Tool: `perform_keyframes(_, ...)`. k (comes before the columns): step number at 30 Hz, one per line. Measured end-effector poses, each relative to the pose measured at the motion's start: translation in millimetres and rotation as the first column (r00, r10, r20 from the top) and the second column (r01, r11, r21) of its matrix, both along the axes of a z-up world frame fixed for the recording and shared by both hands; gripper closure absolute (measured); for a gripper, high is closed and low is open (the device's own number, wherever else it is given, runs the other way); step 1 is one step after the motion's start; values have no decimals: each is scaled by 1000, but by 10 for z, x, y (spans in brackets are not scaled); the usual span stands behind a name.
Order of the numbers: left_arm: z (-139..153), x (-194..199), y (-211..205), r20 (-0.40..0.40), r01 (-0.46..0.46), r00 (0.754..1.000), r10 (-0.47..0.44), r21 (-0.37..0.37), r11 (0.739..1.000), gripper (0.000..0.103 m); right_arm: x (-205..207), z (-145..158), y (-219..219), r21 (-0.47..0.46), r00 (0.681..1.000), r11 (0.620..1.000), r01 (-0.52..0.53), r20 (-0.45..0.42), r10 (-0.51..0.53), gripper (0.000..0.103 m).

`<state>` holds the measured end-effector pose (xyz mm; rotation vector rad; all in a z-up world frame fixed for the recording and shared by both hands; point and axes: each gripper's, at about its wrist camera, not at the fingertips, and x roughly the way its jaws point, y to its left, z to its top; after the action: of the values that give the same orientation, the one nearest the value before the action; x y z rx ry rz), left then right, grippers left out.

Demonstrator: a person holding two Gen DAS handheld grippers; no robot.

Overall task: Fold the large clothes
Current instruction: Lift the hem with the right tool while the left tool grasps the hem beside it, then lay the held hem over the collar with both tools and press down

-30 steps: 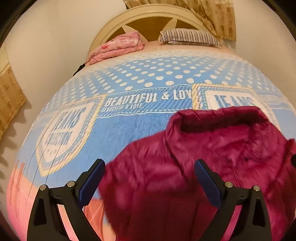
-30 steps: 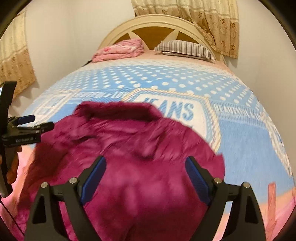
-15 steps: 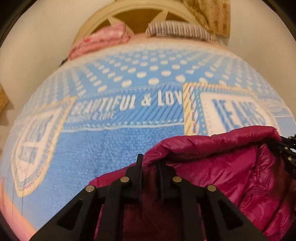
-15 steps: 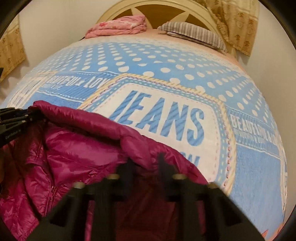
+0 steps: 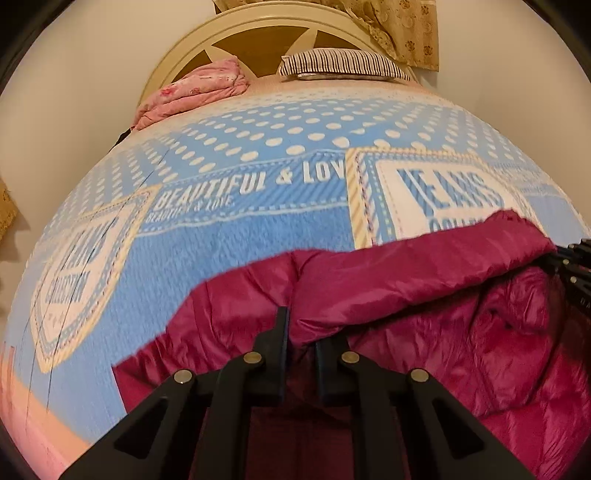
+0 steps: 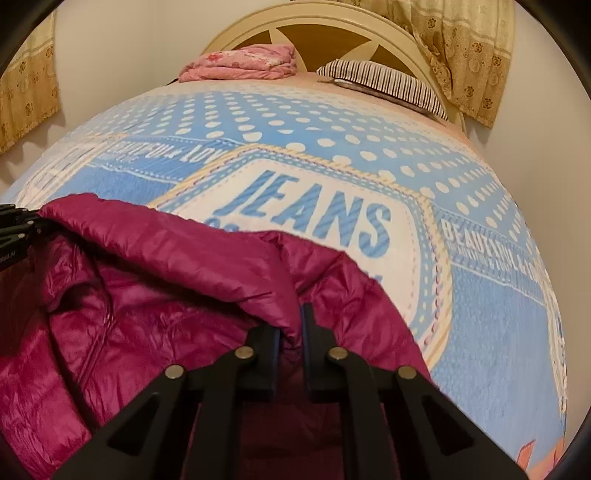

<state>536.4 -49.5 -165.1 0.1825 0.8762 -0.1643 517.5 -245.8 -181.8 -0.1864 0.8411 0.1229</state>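
I see the bed covered by a blue fleece blanket [image 5: 236,258] printed with white dots, "BEAUTIFUL & LOVE" and "JEANS" panels; it fills most of both views [image 6: 480,295]. On its near part lies the task's garment, a shiny magenta quilted puffer jacket [image 5: 461,332], rumpled, with its upper edge raised into a ridge that runs between my 2 tools [image 6: 166,295]. Behind the bed stands a cream arched wooden headboard [image 5: 258,33] with brown cut-outs, and patterned beige curtains [image 6: 469,55] hang at the wall to the right. A striped pillow [image 5: 343,66] lies at the head of the bed, beside a folded pink floral quilt [image 5: 195,92].

My left tool [image 5: 301,332] has its black fingers drawn nearly together, pinching a fold of the jacket's ridge at the garment's left end. My right tool [image 6: 291,328] is likewise narrowed onto a tuck of the same ridge at the right end. Each tool shows at the edge of the other's view, at the jacket's far corner [image 5: 572,266] [image 6: 14,225].
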Motion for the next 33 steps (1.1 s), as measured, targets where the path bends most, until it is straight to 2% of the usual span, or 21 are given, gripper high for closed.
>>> perform_keyframes(6,-210,-28,-57,-21,11,1000,-10,35,999,92,-83,-127,8,-65,999,998,-17,-39,15,93)
perform_keyframes(9,-252,18,-95,-27,11,1000,-10,44,999,92,-86,-116,-12,-54,998,998,-15,-57,12,91)
perform_keyframes(10,-261,33,-95,-32,9,999,-8,42,999,92,-96,-98,-17,-44,998,999,-19,-66,16,87)
perform_keyframes(12,-266,41,-90,-32,11,999,-10,40,999,92,-148,-43,-36,-52,997,999,-12,-72,8,61)
perform_keyframes(14,-273,47,-89,-28,14,1000,-13,38,999,92,-247,49,-70,-43,999,999,1,-51,-4,53)
perform_keyframes(20,-297,22,-130,-10,17,1000,-16,62,998,92,-398,358,-67,107,998,993,46,41,-50,52)
perform_keyframes(22,-293,9,-149,-2,18,1000,-17,76,997,92,-285,390,24,145,997,988,48,60,-58,44)
perform_keyframes(25,-237,-37,-132,16,8,1000,-9,77,997,92,18,325,185,211,997,976,48,54,-61,42)
perform_keyframes(28,-79,-118,-65,22,8,1000,-9,45,999,90,201,140,281,195,998,979,59,8,-62,43)
perform_keyframes(29,42,-166,-18,34,8,999,-8,9,1000,88,230,58,301,189,998,980,55,-12,-54,43)
perform_keyframes(30,138,-214,15,48,9,999,-8,-19,1000,83,229,-8,312,176,999,983,50,-19,-48,43)
perform_keyframes(32,333,-298,50,95,21,995,-15,-60,998,58,184,-80,297,161,999,986,44,-20,-41,45)
perform_keyframes(33,394,-323,52,118,13,993,-6,-66,998,32,169,-106,281,163,999,986,42,-20,-39,45)
